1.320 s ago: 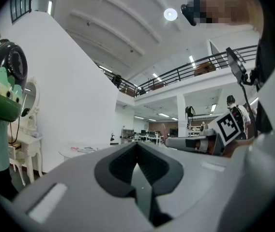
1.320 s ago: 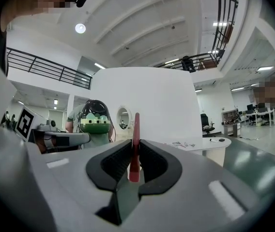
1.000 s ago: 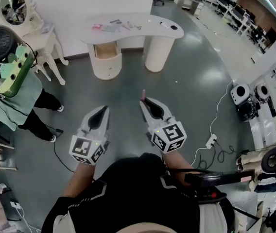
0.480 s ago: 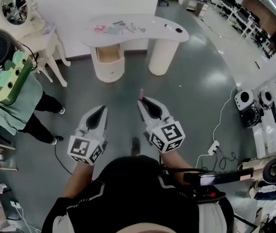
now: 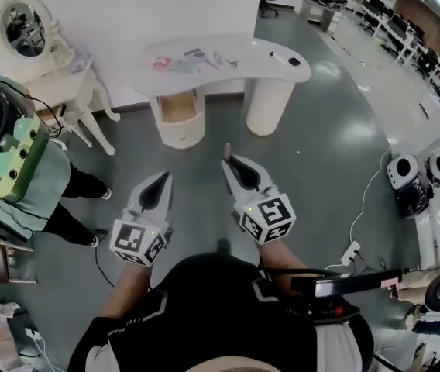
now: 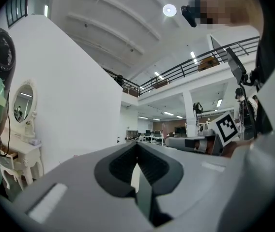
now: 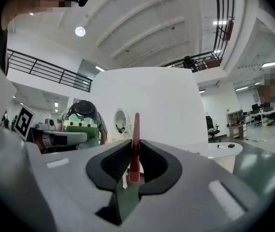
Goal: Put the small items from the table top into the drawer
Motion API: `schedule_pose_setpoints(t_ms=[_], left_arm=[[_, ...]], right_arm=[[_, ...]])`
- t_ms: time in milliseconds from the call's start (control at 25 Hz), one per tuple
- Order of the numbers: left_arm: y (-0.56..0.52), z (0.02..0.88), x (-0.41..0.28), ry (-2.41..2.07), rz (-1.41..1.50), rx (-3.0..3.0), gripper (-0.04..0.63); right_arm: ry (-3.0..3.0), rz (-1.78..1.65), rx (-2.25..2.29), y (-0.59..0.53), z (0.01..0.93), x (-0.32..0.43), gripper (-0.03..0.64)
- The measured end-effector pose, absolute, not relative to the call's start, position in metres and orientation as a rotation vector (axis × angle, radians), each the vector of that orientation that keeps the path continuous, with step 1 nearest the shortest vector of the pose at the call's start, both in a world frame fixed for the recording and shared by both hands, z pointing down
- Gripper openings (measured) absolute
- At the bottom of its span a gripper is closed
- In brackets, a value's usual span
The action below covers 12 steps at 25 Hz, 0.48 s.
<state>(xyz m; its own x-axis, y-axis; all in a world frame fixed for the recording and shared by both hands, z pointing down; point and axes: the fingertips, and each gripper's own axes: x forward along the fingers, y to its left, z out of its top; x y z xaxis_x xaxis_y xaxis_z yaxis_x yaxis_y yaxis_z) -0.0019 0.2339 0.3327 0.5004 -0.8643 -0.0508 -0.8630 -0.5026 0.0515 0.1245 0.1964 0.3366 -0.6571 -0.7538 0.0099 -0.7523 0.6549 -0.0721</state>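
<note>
A curved white table (image 5: 239,67) stands ahead with several small items (image 5: 193,59) on its top and an open drawer (image 5: 178,107) in its left pedestal. My right gripper (image 5: 228,162) is shut on a thin pink stick (image 7: 134,146), which pokes up past the jaw tips (image 5: 227,149). My left gripper (image 5: 161,178) is shut with nothing between its jaws (image 6: 137,151). Both hang over the grey floor, well short of the table.
A person in green (image 5: 26,169) with a black helmet stands at the left. Behind them is a white vanity (image 5: 61,76) with a round mirror (image 5: 25,28). Cables (image 5: 359,231) and round white devices (image 5: 417,180) lie at the right.
The table and vanity have slid lower in the head view, so they are closer. Both grippers keep the same pose, the right still shut on the stick.
</note>
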Motion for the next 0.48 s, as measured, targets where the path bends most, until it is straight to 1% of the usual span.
schedule_pose_setpoints(t_ms=[480], left_arm=[[0.165,0.33,0.036,-1.579,-0.054,2.705,0.0]], right_arm=[[2.822,-0.164,-1.257,0.123,0.345,0.164,0.052]])
